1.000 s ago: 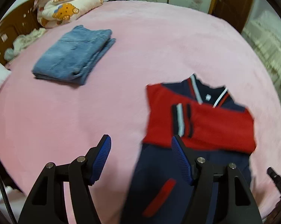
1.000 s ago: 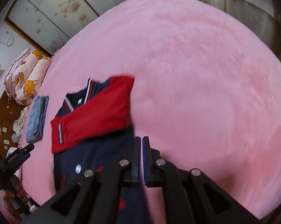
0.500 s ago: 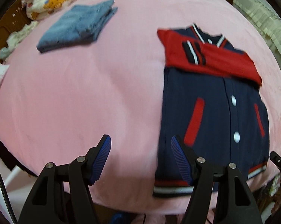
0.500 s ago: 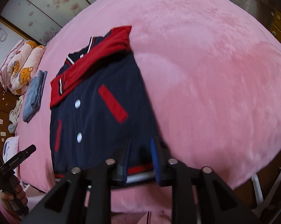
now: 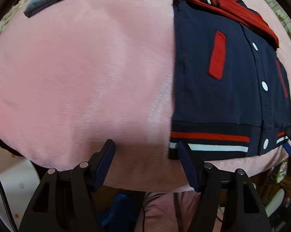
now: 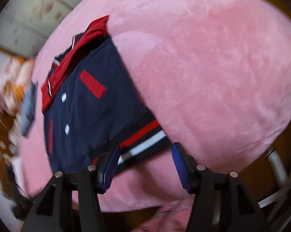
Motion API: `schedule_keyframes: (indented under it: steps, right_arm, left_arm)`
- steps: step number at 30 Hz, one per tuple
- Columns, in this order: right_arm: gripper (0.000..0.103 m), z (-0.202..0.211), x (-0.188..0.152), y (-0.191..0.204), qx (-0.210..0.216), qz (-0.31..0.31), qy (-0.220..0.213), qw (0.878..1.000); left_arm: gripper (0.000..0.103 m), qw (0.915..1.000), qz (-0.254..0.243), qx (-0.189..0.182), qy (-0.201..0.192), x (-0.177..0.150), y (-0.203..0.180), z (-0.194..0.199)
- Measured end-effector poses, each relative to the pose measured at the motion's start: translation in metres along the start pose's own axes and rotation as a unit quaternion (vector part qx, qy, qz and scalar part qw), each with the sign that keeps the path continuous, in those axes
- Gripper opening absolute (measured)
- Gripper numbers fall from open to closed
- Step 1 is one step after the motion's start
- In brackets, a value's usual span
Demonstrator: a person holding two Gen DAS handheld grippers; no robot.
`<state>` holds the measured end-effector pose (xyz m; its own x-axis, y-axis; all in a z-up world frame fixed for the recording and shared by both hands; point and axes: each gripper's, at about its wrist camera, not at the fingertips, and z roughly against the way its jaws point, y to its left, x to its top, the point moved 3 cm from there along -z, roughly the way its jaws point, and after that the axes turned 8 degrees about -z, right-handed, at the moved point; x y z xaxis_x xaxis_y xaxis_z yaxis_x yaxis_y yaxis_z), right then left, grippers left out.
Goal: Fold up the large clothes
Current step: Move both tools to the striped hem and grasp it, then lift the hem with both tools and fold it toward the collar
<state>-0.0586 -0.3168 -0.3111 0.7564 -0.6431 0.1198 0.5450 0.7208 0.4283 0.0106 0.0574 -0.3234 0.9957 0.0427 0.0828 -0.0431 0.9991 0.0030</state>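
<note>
Both grippers hang at the jacket's [image 5: 222, 81] striped hem [image 6: 145, 141] near the bed's [image 5: 77, 73] front edge — likely to lift it for the next fold. The left gripper [image 5: 145, 164] gapes beside one corner; the right gripper [image 6: 143, 162], jaws just opening, straddles the other, unpressed. Navy body lies flat, red sleeves crossed up top.

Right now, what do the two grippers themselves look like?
Both look alike. The left gripper and the right gripper each have two black angular fingers with triangular cut-outs and round silver pins at the joints, tipped with ribbed blue pads. A black cable runs along the left view's edge.
</note>
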Motion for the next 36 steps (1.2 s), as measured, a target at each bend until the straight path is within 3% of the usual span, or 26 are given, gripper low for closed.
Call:
schedule_keyframes:
  steps: [4,7,9,13,16,18,20,22,25,32,36]
  right_arm:
    - [0.058,-0.010,0.008,-0.013,0.034,-0.080,0.002,0.996]
    - [0.058,-0.010,0.009,-0.019,0.050,-0.124,-0.005,0.991]
    - [0.058,-0.010,0.008,-0.018,0.049,-0.127,-0.007,0.991]
    - [0.050,-0.009,0.008,-0.007,0.030,-0.085,-0.003,0.996]
    - [0.036,-0.008,0.005,-0.001,0.027,-0.058,0.003,0.998]
    - [0.018,-0.007,0.004,0.002,0.041,-0.056,0.007,0.998]
    - [0.013,-0.007,0.002,0.006,0.054,-0.058,0.009,0.997]
    - [0.012,-0.007,-0.001,0.011,0.064,-0.056,0.004,0.996]
    - [0.012,-0.006,-0.005,0.021,0.068,-0.049,-0.008,0.996]
    - [0.011,0.008,-0.012,0.044,0.102,-0.064,-0.037,0.992]
    - [0.011,0.025,-0.004,0.070,0.170,-0.074,-0.038,0.982]
  left_arm:
    - [0.066,0.9995,0.014,-0.027,-0.002,-0.004,0.004,-0.004]
    - [0.065,0.9956,0.045,-0.081,0.008,-0.005,0.012,-0.011]
    - [0.065,0.9901,0.069,-0.122,0.012,-0.004,0.018,-0.014]
    - [0.065,0.9713,0.109,-0.211,0.001,-0.008,0.028,-0.016]
    - [0.062,0.9678,0.099,-0.231,-0.008,-0.011,0.023,-0.020]
    - [0.054,0.9679,0.092,-0.234,-0.006,-0.012,0.021,-0.023]
    - [0.046,0.9672,0.086,-0.239,-0.004,-0.004,0.022,-0.026]
    - [0.030,0.9640,0.083,-0.252,-0.004,0.003,0.019,-0.029]
    - [0.013,0.9589,0.083,-0.271,-0.004,0.003,0.020,-0.032]
    - [0.011,0.9581,0.080,-0.274,-0.021,0.004,0.020,-0.010]
    - [0.010,0.9354,0.109,-0.331,-0.058,0.008,0.024,0.012]
